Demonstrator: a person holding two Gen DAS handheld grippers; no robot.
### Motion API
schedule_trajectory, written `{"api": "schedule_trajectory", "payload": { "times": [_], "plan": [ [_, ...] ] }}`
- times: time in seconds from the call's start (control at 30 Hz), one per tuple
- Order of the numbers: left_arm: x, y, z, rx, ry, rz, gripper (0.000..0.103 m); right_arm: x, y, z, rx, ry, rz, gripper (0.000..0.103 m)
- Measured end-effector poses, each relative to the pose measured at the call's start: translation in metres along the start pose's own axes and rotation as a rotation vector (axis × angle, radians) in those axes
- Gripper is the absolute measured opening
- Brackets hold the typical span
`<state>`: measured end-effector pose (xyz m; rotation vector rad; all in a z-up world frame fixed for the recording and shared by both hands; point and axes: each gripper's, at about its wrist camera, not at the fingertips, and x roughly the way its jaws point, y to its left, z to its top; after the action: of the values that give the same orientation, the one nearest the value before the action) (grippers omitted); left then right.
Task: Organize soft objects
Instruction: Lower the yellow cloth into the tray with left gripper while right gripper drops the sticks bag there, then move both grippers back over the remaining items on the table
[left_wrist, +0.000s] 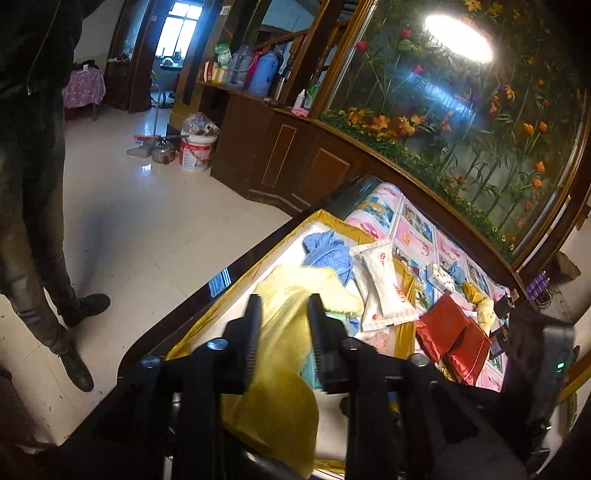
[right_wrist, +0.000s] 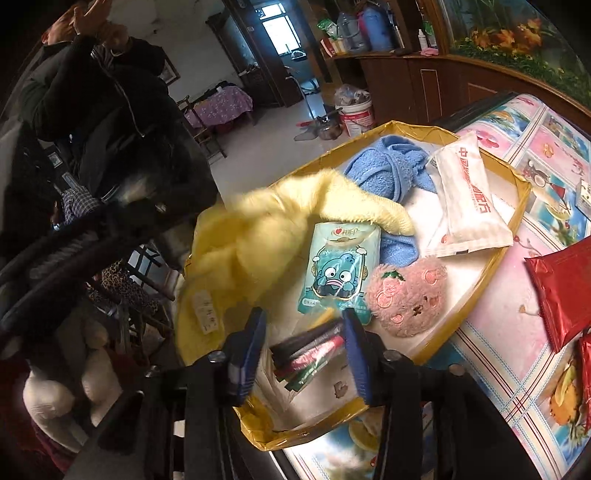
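A gold-lined open box (right_wrist: 522, 192) on the table holds soft items. Over its left side lies a yellow plush cloth (right_wrist: 258, 236); in the left wrist view this yellow cloth (left_wrist: 284, 354) fills the gap between the fingers of my left gripper (left_wrist: 284, 301), which is shut on it. Also in the box are a blue towel (right_wrist: 388, 173), a white tissue pack (right_wrist: 465, 199), a teal cartoon tissue pack (right_wrist: 340, 269) and a pink plush toy (right_wrist: 406, 299). My right gripper (right_wrist: 303, 317) is open above a clear bag of dark, red and green fabric pieces (right_wrist: 306, 350).
The table has a colourful picture cloth (right_wrist: 517, 350). Red foil packs (right_wrist: 561, 291) lie on it to the right of the box. A person in dark clothes (left_wrist: 33, 184) stands on the tiled floor left of the table. A wooden cabinet (left_wrist: 295, 155) runs behind it.
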<state>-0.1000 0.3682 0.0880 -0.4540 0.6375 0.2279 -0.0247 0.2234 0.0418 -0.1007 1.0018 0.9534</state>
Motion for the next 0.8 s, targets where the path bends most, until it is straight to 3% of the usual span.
{"api": "schedule_trajectory", "payload": {
  "times": [0.03, 0.1, 0.3, 0.5, 0.8],
  "plan": [
    [-0.003, -0.003, 0.001, 0.009, -0.014, 0.005, 0.056, -0.003, -0.001, -0.001, 0.003, -0.01, -0.002, 0.058],
    [-0.01, -0.009, 0.002, 0.034, -0.051, 0.028, 0.066, -0.013, -0.002, -0.003, 0.005, -0.034, -0.003, 0.061],
    [-0.019, -0.026, 0.006, 0.071, -0.068, 0.014, 0.066, -0.058, -0.018, -0.015, 0.031, -0.114, -0.026, 0.067],
    [-0.025, -0.063, 0.002, 0.149, -0.054, -0.046, 0.067, -0.117, -0.083, -0.05, 0.177, -0.192, -0.097, 0.07],
    [0.003, -0.163, -0.024, 0.323, 0.122, -0.208, 0.07, -0.193, -0.176, -0.102, 0.397, -0.291, -0.267, 0.072]
  ]
}}
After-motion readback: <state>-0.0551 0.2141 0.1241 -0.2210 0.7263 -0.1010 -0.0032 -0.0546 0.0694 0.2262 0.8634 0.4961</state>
